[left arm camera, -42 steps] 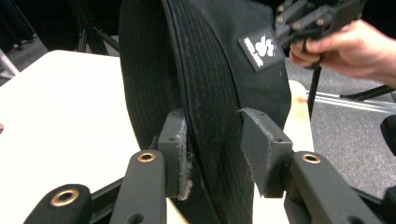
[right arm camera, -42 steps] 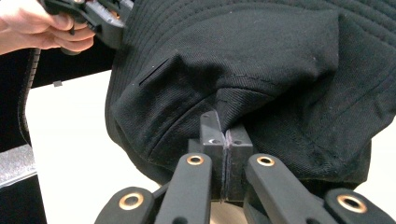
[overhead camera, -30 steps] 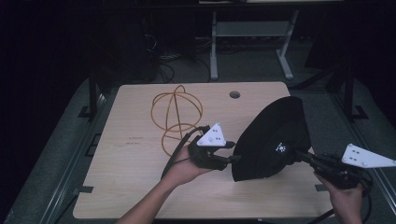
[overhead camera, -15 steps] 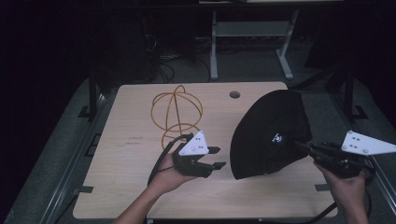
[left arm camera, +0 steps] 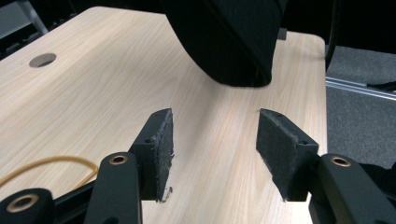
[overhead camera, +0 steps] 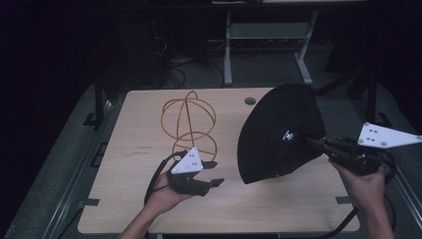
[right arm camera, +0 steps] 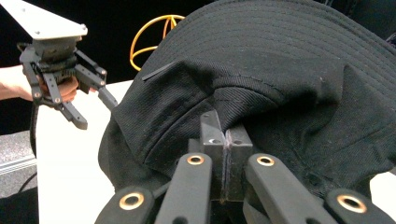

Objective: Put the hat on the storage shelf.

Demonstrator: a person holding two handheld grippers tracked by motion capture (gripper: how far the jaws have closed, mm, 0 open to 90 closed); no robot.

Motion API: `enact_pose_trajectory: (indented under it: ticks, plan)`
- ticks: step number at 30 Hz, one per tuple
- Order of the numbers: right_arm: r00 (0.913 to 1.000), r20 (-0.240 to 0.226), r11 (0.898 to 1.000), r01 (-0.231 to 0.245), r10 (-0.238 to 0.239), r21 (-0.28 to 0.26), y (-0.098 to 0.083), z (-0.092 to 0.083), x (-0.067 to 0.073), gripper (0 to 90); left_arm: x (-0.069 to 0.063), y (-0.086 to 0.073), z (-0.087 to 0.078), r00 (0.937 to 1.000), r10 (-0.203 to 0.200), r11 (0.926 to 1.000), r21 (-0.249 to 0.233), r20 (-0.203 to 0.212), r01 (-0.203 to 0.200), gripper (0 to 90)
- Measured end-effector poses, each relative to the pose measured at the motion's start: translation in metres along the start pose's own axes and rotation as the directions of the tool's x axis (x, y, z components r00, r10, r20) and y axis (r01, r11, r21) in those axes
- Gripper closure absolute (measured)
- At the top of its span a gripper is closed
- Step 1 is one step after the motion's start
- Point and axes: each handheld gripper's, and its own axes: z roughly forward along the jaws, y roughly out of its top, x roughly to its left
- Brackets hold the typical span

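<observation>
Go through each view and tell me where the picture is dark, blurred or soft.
High view: table lit, surroundings nearly black, black hat losing detail. Left gripper view: bright and even, pads sharp, hat edge soft. Right gripper view: stitching crisp, left gripper and orange wire stand slightly soft against blackness.

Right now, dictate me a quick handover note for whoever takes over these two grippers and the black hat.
Right gripper: shut on the black hat, pinching its fabric and holding it up over the table's right side.
Left gripper: jaws have just been opening, nothing between them, low over the table beside the hat.
Orange wire stand: upright at mid-table, bare.
Done: hat picked up.
Left: probably setting the hat on the stand; the left gripper is free to help.
</observation>
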Motion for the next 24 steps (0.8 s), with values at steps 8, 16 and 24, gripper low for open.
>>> enact_pose_trajectory:
  ticks: [8, 16, 24]
  plan:
    - [0.9999, -0.011, 1.0, -0.002, 0.002, 0.012, 0.014, 0.011, -0.002, 89.5, 0.004, -0.017, -0.003, 0.9997, -0.015, 0.9998, 0.011, -0.02, 0.016, 40.6]
    - [0.9998, -0.02, 1.0, 0.005, -0.005, 0.013, 0.025, 0.019, -0.004, 89.5, 0.008, -0.036, -0.004, 0.9982, -0.038, 0.9988, 0.03, -0.047, 0.04, 36.1]
    - [0.9994, -0.03, 1.0, 0.02, -0.019, 0.024, 0.04, 0.028, -0.004, 89.5, 0.011, -0.047, -0.007, 0.9963, -0.052, 0.9982, 0.027, -0.068, 0.054, 35.5]
